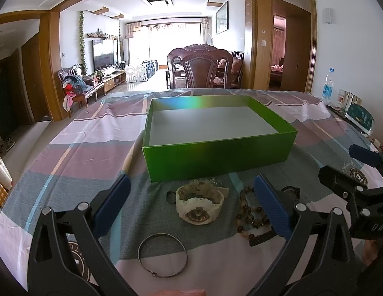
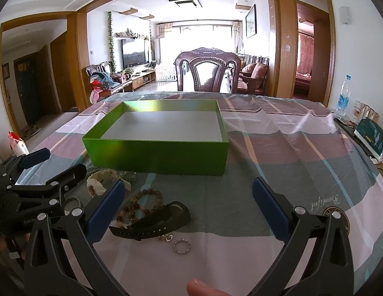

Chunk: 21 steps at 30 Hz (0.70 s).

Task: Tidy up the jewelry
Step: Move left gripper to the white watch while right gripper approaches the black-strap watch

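An open green box (image 1: 216, 157) with a grey, empty inside stands on the checked tablecloth; it also shows in the right wrist view (image 2: 157, 155). In front of it lie a white watch (image 1: 199, 203), a metal bangle (image 1: 162, 255), a brown bead bracelet (image 1: 250, 215), a black watch (image 2: 157, 222), a small charm (image 2: 166, 237) and a ring (image 2: 182, 246). My left gripper (image 1: 191, 212) is open above the white watch. My right gripper (image 2: 189, 212) is open over the black watch and ring. Each gripper shows at the other view's edge.
A carved wooden chair (image 1: 200, 66) stands behind the table's far edge. A water bottle (image 2: 343, 97) and packets (image 2: 371, 138) sit at the table's right edge. The cloth (image 2: 290, 153) to the right of the box is bare.
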Available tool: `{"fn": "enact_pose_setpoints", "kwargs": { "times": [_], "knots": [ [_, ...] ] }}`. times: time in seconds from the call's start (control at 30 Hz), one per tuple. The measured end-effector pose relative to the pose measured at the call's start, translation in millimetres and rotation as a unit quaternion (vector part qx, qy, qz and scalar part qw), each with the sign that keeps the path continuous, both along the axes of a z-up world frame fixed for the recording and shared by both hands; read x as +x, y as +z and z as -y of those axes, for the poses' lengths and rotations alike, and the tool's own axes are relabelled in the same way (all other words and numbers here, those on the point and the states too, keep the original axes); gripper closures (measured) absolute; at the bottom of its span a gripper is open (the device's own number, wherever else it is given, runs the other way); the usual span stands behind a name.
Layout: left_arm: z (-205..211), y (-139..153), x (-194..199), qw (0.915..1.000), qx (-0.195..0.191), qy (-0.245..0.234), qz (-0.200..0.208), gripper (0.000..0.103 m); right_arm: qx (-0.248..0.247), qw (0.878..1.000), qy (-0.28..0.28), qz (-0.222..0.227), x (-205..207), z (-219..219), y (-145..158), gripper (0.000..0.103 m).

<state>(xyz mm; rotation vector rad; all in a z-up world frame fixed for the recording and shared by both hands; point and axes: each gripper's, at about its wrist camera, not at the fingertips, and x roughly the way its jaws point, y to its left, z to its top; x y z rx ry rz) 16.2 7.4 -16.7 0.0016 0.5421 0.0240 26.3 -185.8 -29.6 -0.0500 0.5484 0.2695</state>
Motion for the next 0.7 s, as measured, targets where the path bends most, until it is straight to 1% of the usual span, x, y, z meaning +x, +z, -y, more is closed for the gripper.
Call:
{"fn": "enact_pose_setpoints", "kwargs": {
  "times": [0.3, 0.4, 0.47, 0.53, 0.57, 0.63, 0.67, 0.7],
  "knots": [
    [0, -1, 3, 1.0, -0.006, 0.002, -0.005, 0.004, -0.001, 1.0, 0.001, -0.001, 0, -1, -1, 0.002],
    [0, -3, 7, 0.9998, -0.011, -0.004, -0.016, 0.004, -0.001, 1.0, 0.001, -0.004, 1, -1, -2, 0.002],
    [0, -6, 11, 0.9995, -0.011, -0.004, -0.028, 0.004, -0.005, 1.0, -0.005, -0.013, 3, -1, -4, 0.002],
    [0, -11, 16, 0.999, -0.008, 0.001, -0.045, 0.004, -0.021, 0.999, -0.022, -0.031, 11, -2, -10, 0.002],
    [-1, -14, 18, 0.9985, -0.009, 0.001, -0.053, 0.004, -0.03, 0.998, -0.03, -0.051, 18, -1, -16, 0.002],
    [-4, -18, 24, 0.9971, -0.02, 0.001, -0.074, 0.004, -0.027, 0.995, -0.031, -0.088, 27, 2, -25, 0.002],
    [-5, -21, 25, 0.9964, -0.024, 0.001, -0.082, 0.004, -0.024, 0.993, -0.029, -0.114, 32, 3, -29, 0.002],
    [-6, -23, 27, 0.9957, -0.028, 0.003, -0.089, 0.004, -0.025, 0.991, -0.027, -0.127, 35, 4, -33, 0.002]
  ]
}}
